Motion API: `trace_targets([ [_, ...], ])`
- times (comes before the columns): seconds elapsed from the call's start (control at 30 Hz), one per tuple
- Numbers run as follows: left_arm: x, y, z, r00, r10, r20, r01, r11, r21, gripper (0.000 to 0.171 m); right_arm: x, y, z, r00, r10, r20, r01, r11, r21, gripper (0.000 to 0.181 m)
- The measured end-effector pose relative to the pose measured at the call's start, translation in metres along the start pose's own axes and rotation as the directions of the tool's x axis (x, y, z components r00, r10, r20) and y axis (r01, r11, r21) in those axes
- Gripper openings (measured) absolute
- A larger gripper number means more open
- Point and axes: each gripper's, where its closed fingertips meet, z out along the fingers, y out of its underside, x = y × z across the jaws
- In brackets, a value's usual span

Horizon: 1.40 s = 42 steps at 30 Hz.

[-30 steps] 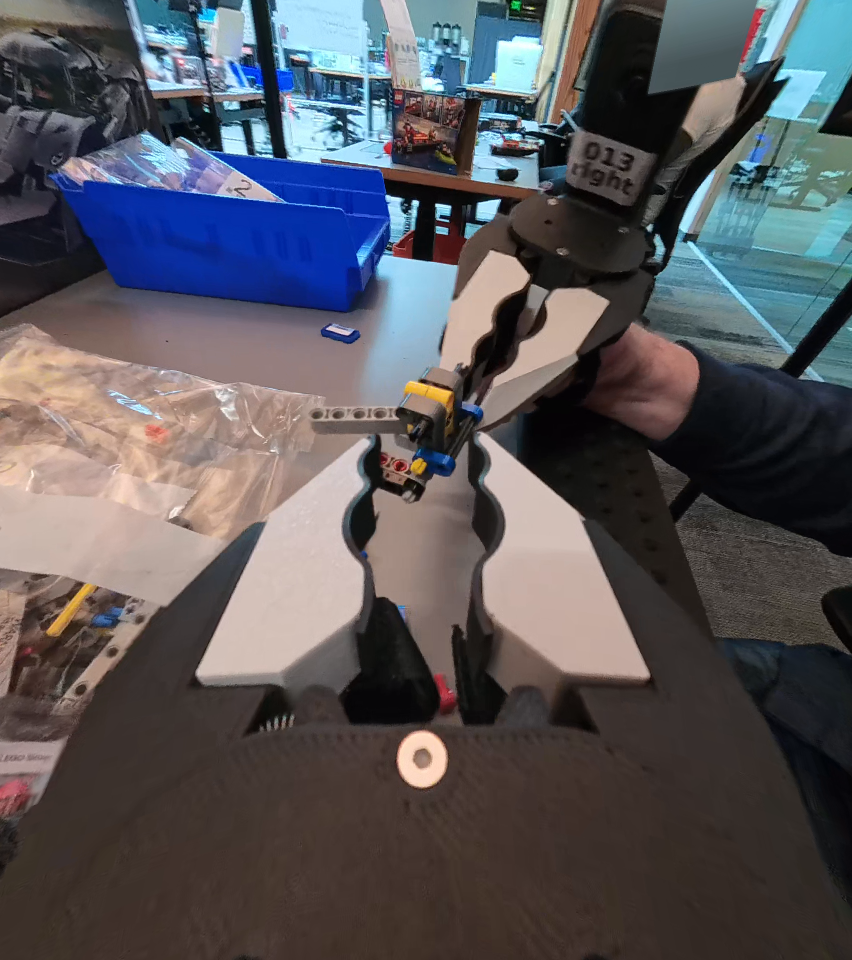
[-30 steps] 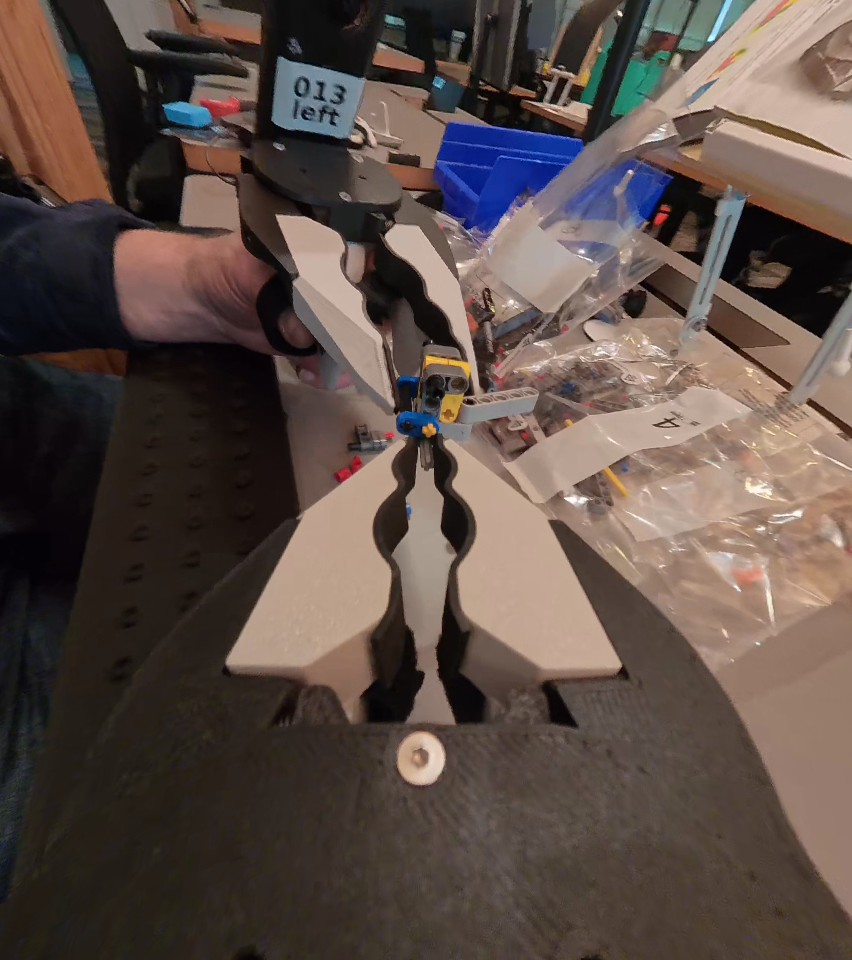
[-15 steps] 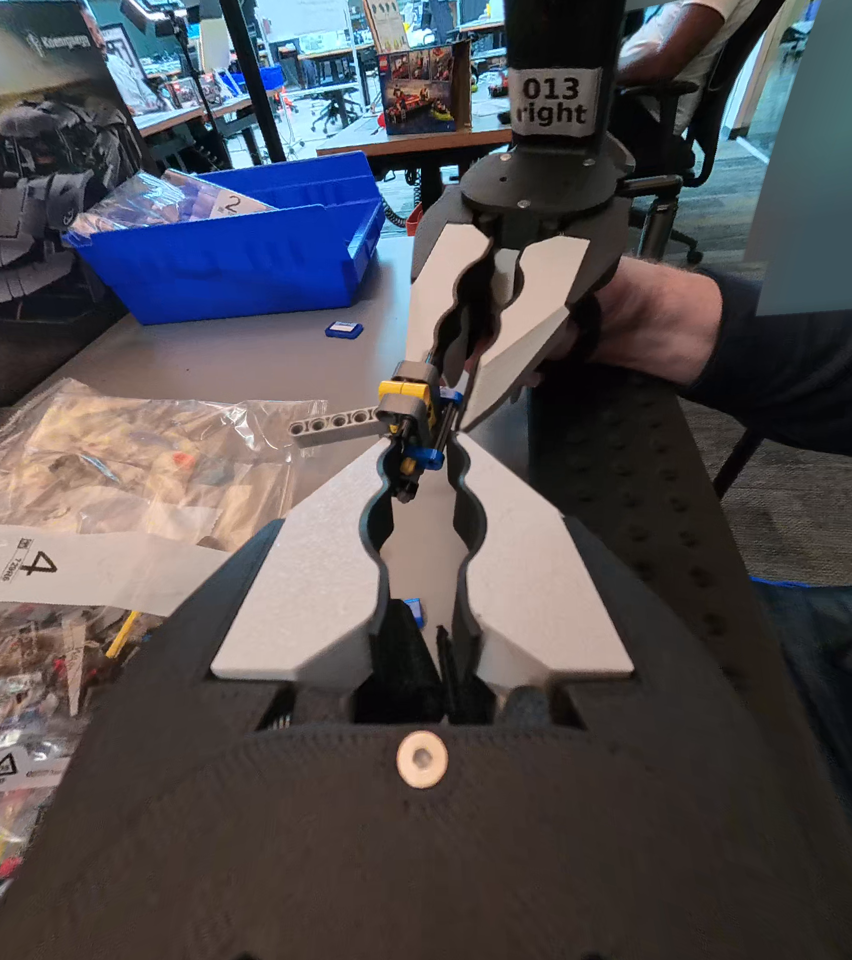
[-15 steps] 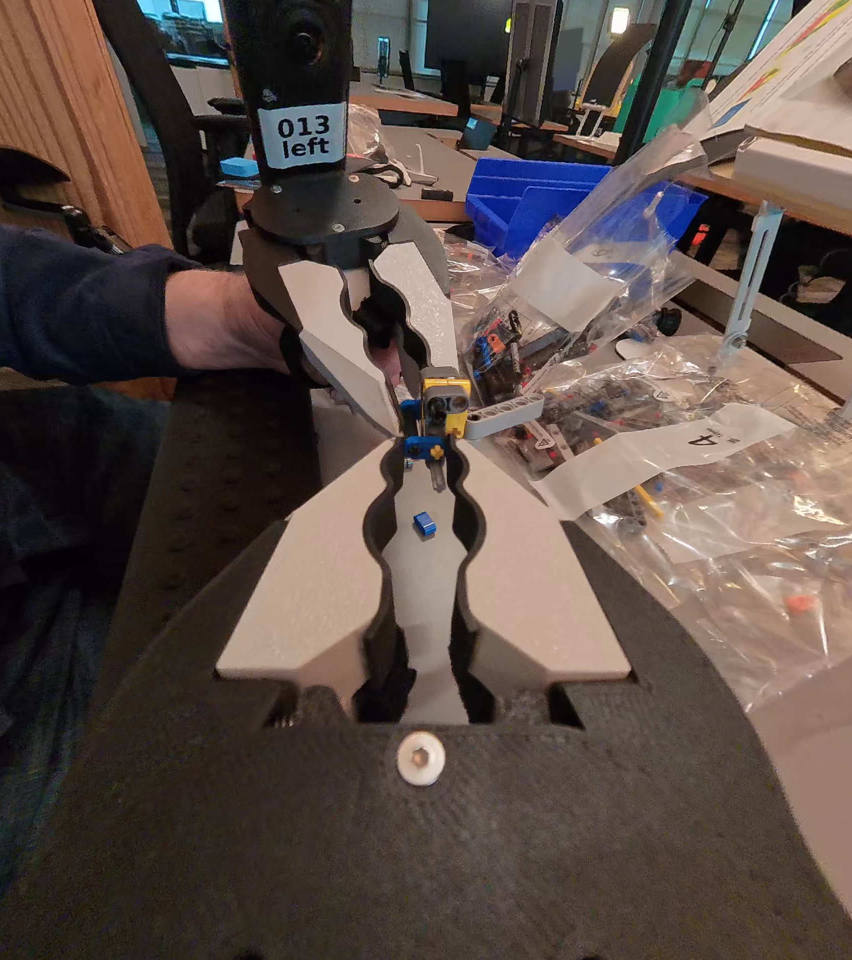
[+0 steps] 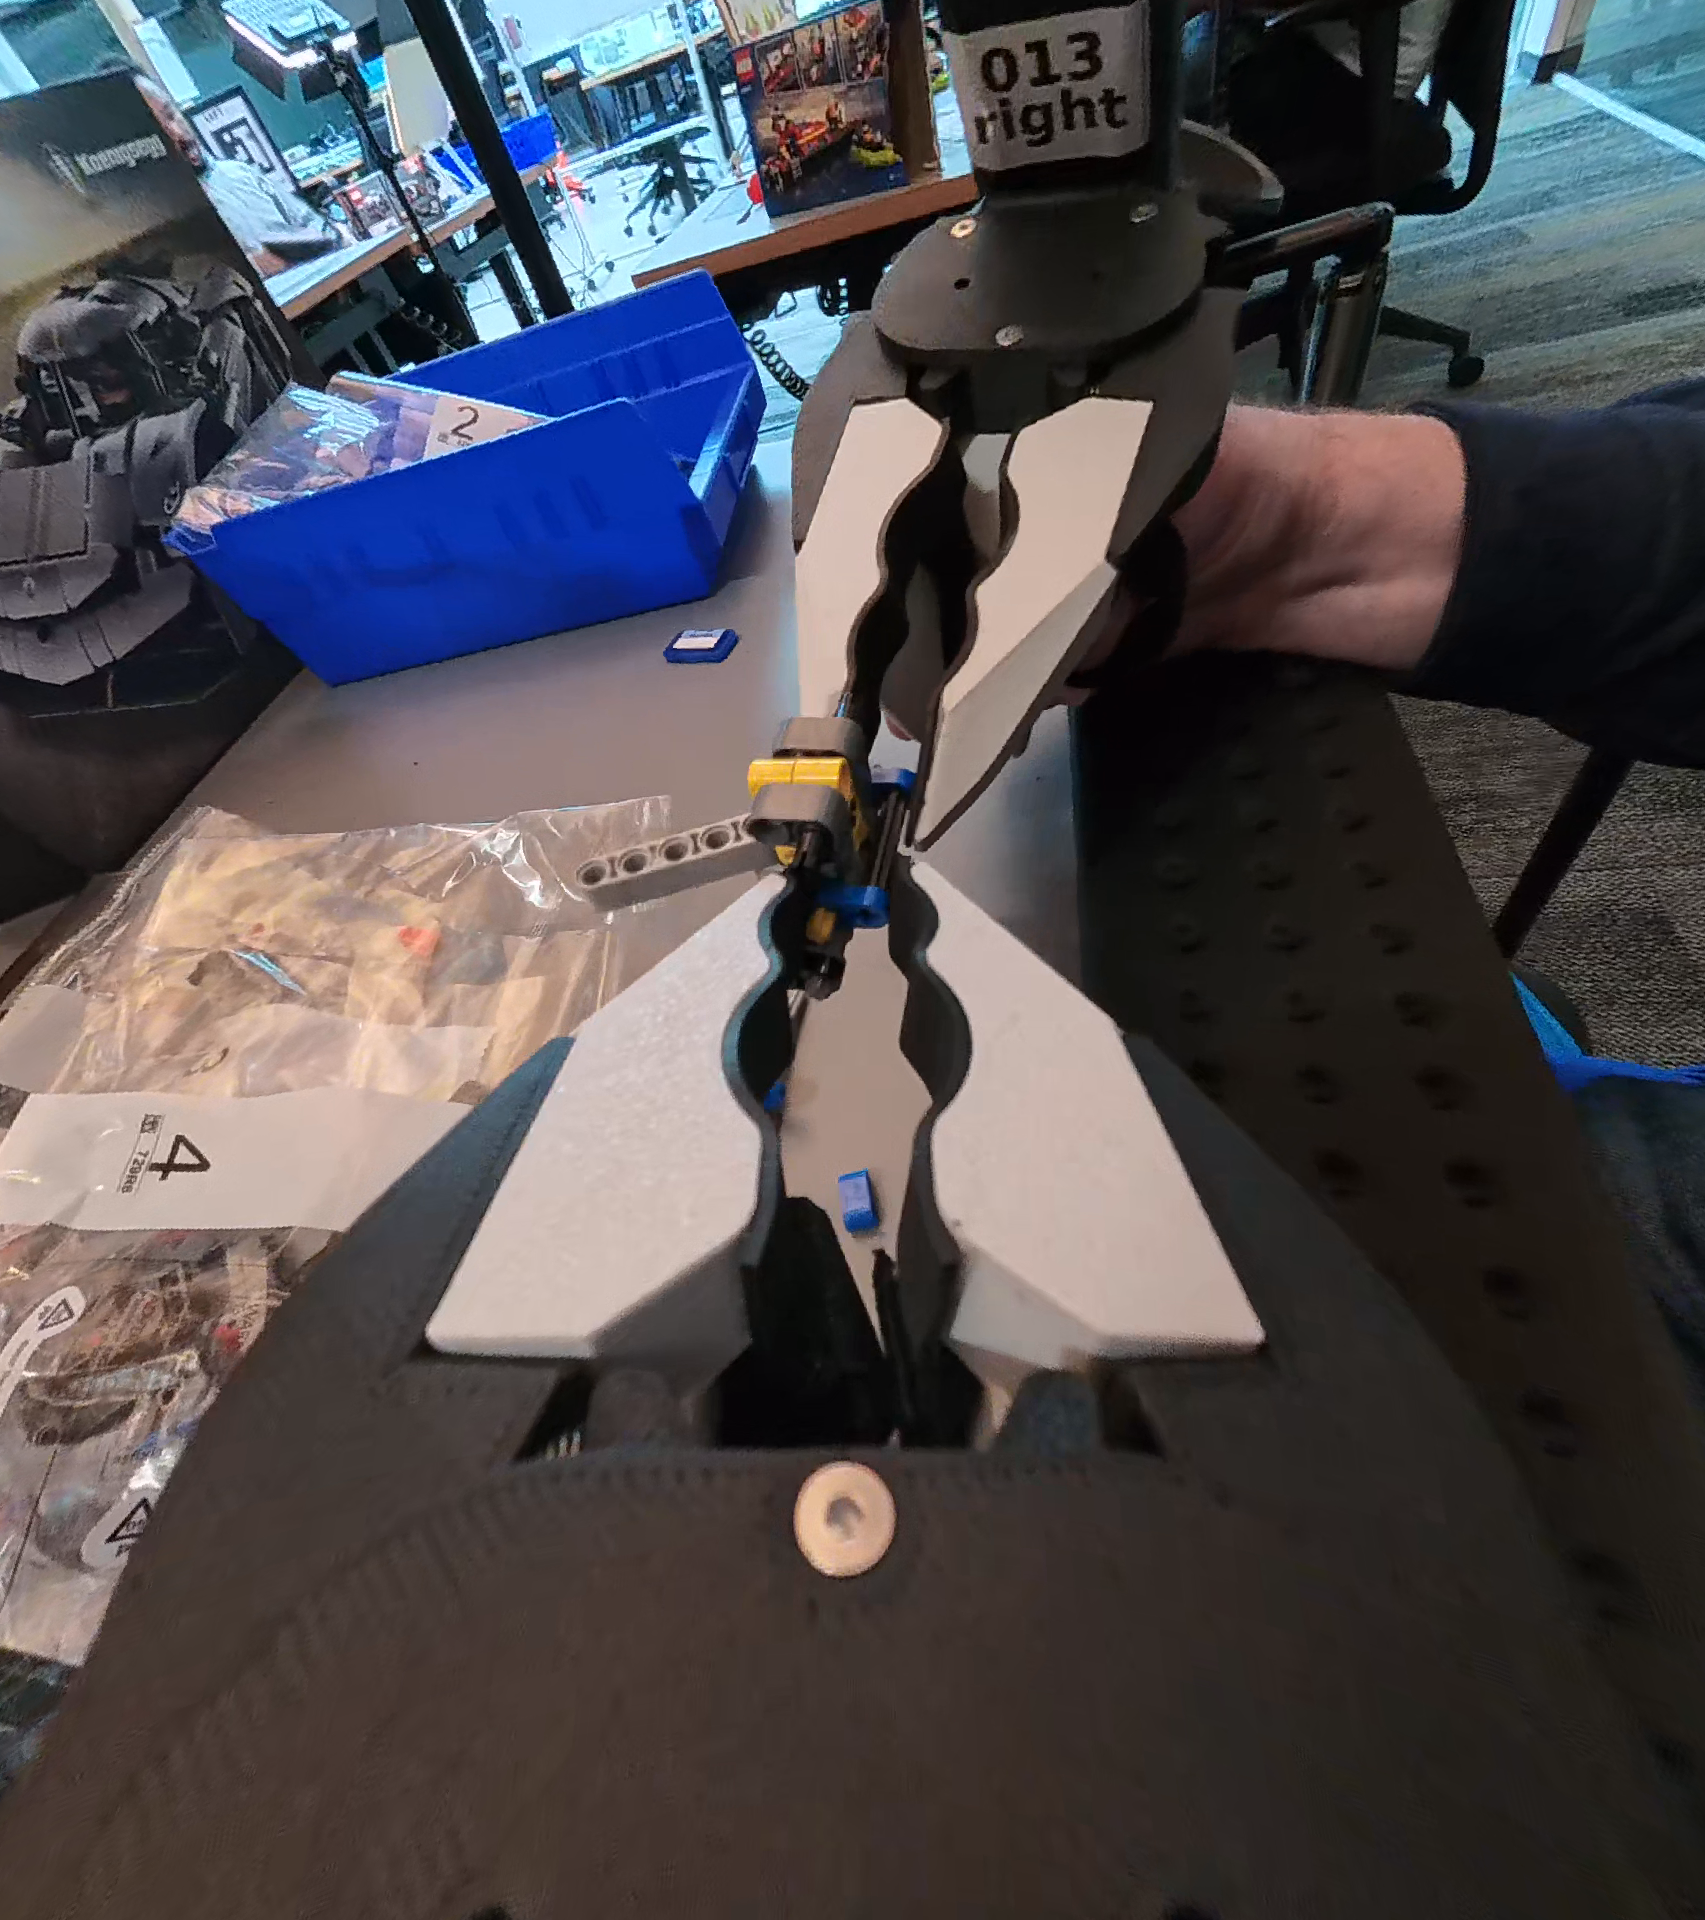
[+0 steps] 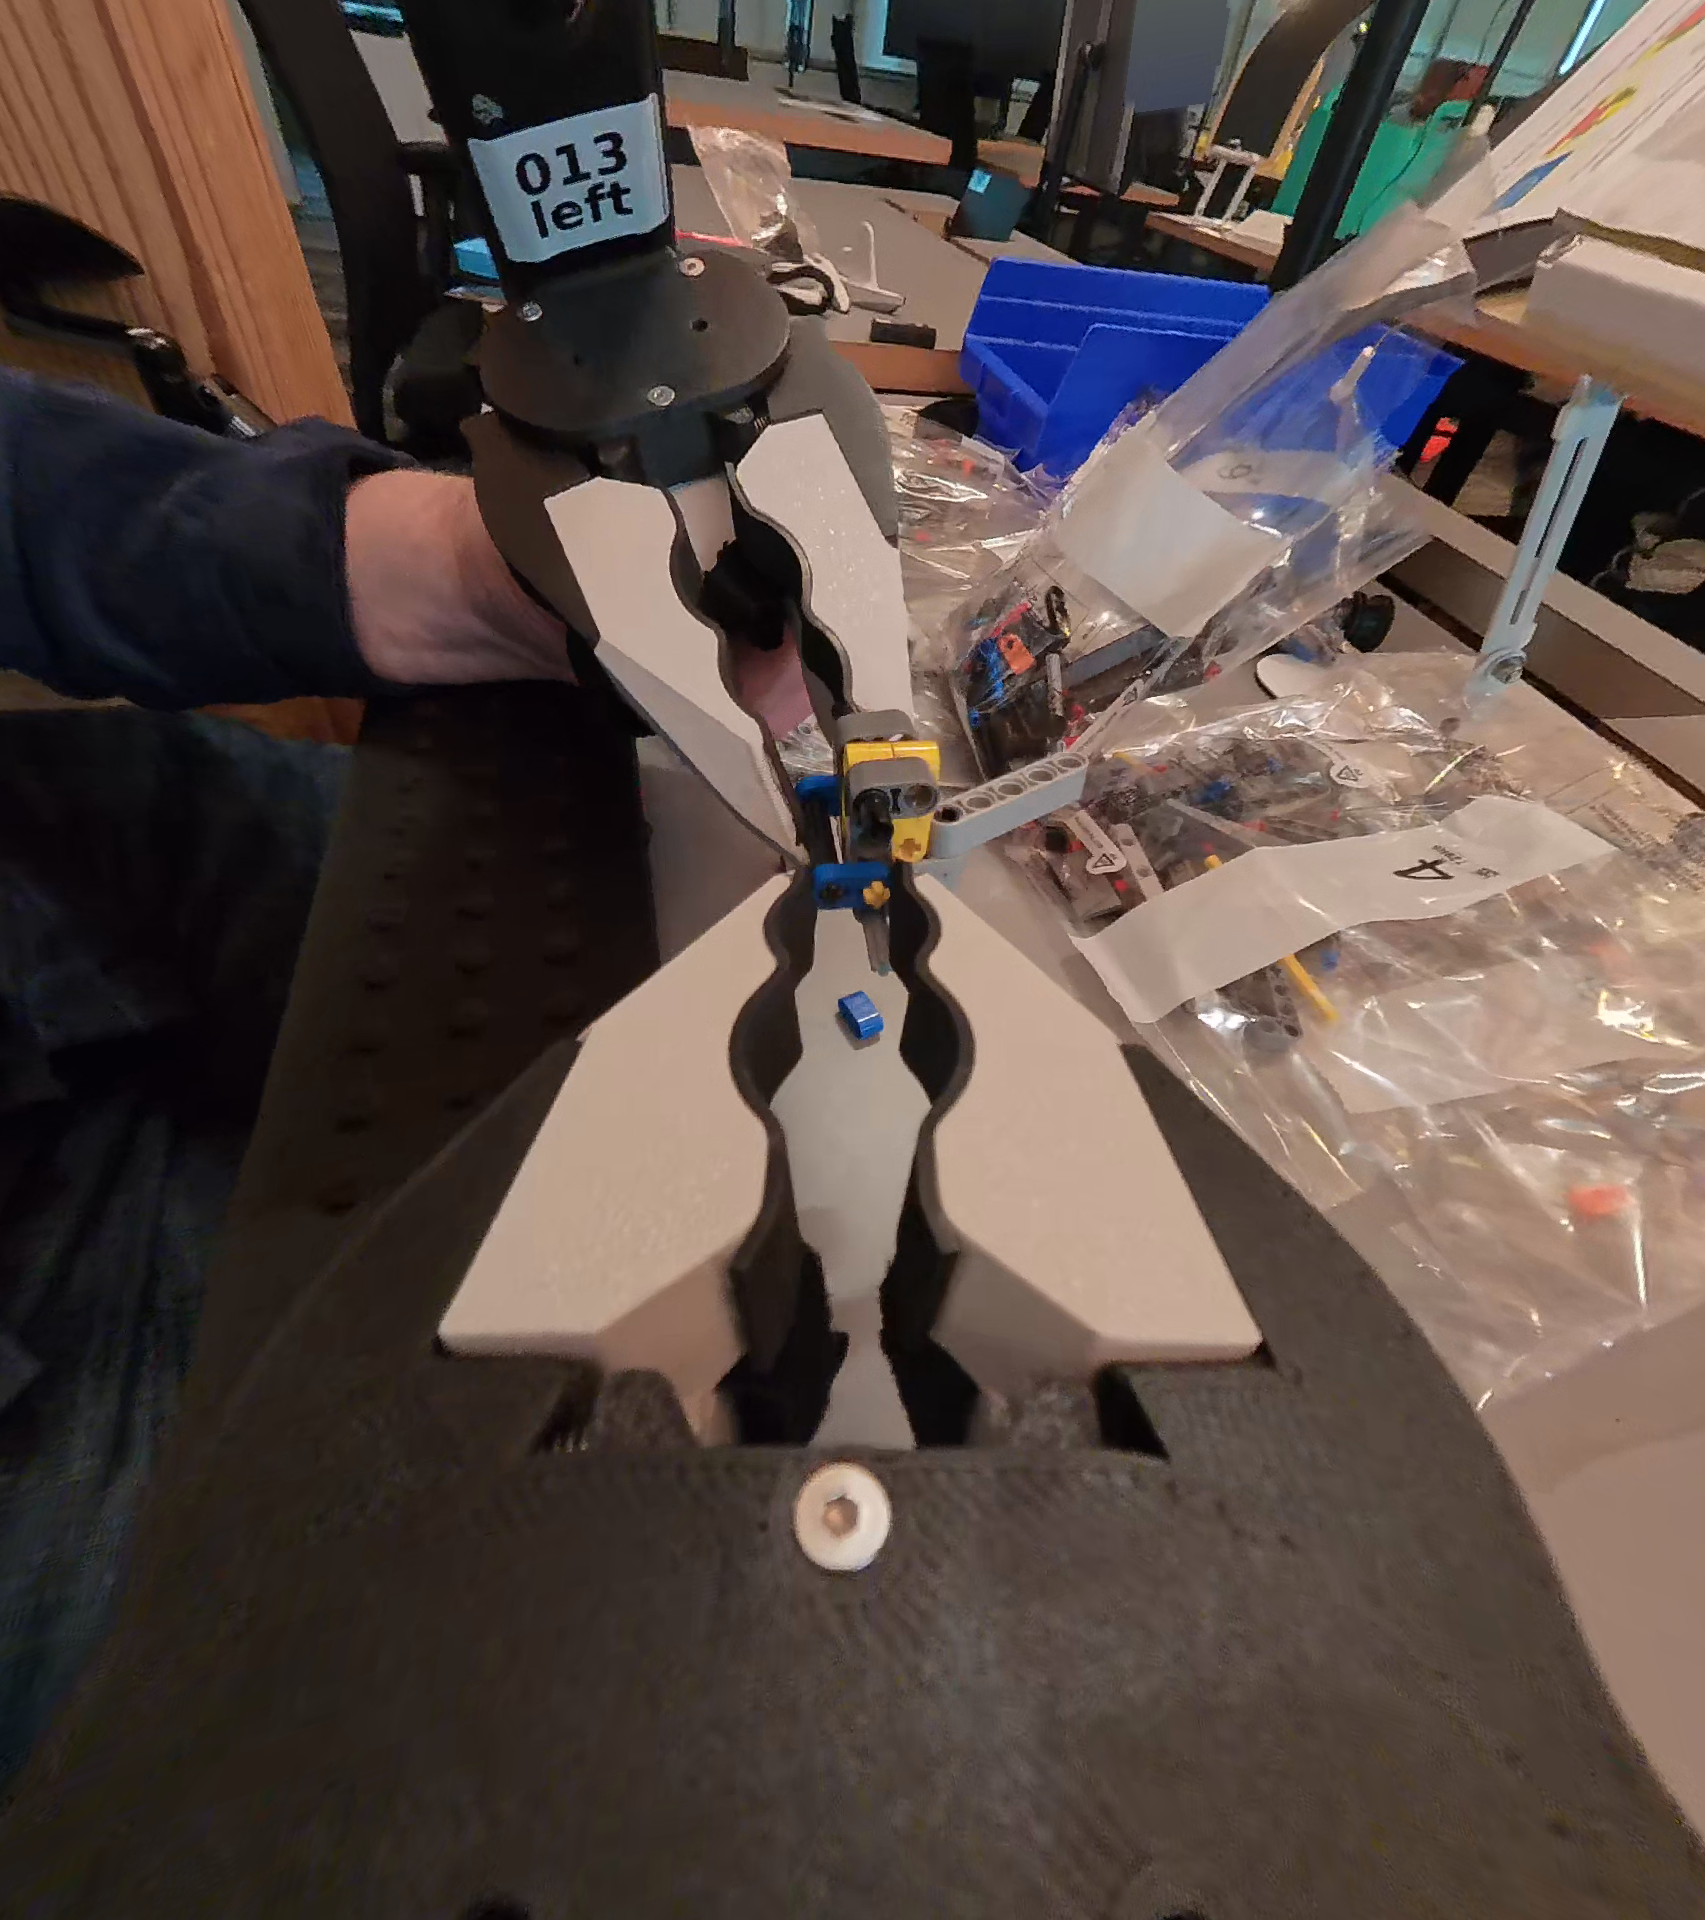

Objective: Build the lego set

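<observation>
A small lego assembly (image 5: 812,805) with yellow, grey and blue parts and a grey holed beam (image 5: 666,862) sticking out sideways hangs in the air above the table. My left gripper (image 5: 843,899) is shut on its lower blue end. My right gripper (image 5: 884,790) comes from the far side and is shut on the same assembly. In the right wrist view the assembly (image 6: 879,800) sits between my right gripper (image 6: 853,894) and the left gripper (image 6: 812,821), with the beam (image 6: 1014,795) pointing right. A loose small blue piece (image 5: 856,1202) lies on the table below; it also shows in the right wrist view (image 6: 858,1013).
Clear bags of lego parts (image 5: 308,956) cover the table to one side, also seen in the right wrist view (image 6: 1399,935). A blue bin (image 5: 474,530) stands behind, with a small blue card (image 5: 697,644) near it. A black studded mat (image 5: 1295,935) runs along the table edge. Only a small space, under 4 cm, lies between the two pairs of fingers.
Both grippers have moved together with the assembly held between them, over the table. The loose blue piece has come into view under the fingers. The red pieces seen earlier are out of view.
</observation>
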Motion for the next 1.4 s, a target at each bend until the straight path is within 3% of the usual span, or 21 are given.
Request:
trace_targets([
  [0.3, 0.010, 0.001, -0.003, 0.998, -0.012, -0.069, 0.012, 1.000, 0.000, 0.015, -0.010, 0.004, -0.002, 0.996, 0.015, 0.084, -0.014, 1.000, -0.008, 0.012],
  [0.37, 0.004, 0.005, -0.006, 0.999, -0.011, -0.038, 0.010, 1.000, -0.022, 0.014, -0.008, 0.008, -0.004, 0.997, 0.020, 0.073, -0.018, 1.000, -0.025, 0.012],
  [0.4, -0.014, 0.007, -0.021, 0.999, -0.046, 0.023, 0.046, 0.999, -0.003, 0.014, 0.005, 0.010, -0.018, 0.999, 0.045, 0.018, -0.045, 0.999, -0.011, 0.012],
  [0.47, -0.043, -0.005, -0.061, 0.983, -0.175, 0.050, 0.166, 0.975, 0.145, 0.013, 0.017, -0.006, -0.064, 0.994, 0.108, 0.007, -0.107, 0.981, 0.164, 0.011],
  [0.7, -0.020, 0.008, -0.022, 0.997, -0.082, 0.004, 0.082, 0.997, 0.007, 0.015, 0.018, 0.033, -0.030, 0.997, 0.068, -0.025, -0.070, 0.994, -0.082, 0.012],
  [0.8, -0.020, 0.014, -0.015, 0.997, -0.073, 0.012, 0.073, 0.997, -0.025, 0.015, 0.015, 0.062, -0.004, 0.999, 0.035, -0.027, -0.041, 0.961, -0.273, 0.013],
  [0.9, -0.018, 0.022, -0.010, 0.998, -0.052, 0.020, 0.053, 0.996, -0.065, 0.015, 0.018, 0.080, 0.010, 0.999, 0.020, -0.043, -0.035, 0.924, -0.381, 0.018],
  [1.2, -0.013, 0.029, -0.002, 0.999, -0.050, 0.005, 0.050, 0.994, -0.096, 0.015, 0.016, 0.028, 0.013, 0.997, 0.068, -0.032, -0.072, 0.990, -0.125, 0.023],
  [1.4, -0.013, 0.028, 0.001, 0.999, -0.046, 0.010, 0.046, 0.995, -0.090, 0.015, 0.014, 0.020, 0.019, 0.996, 0.090, -0.010, -0.090, 0.991, -0.096, 0.009],
])
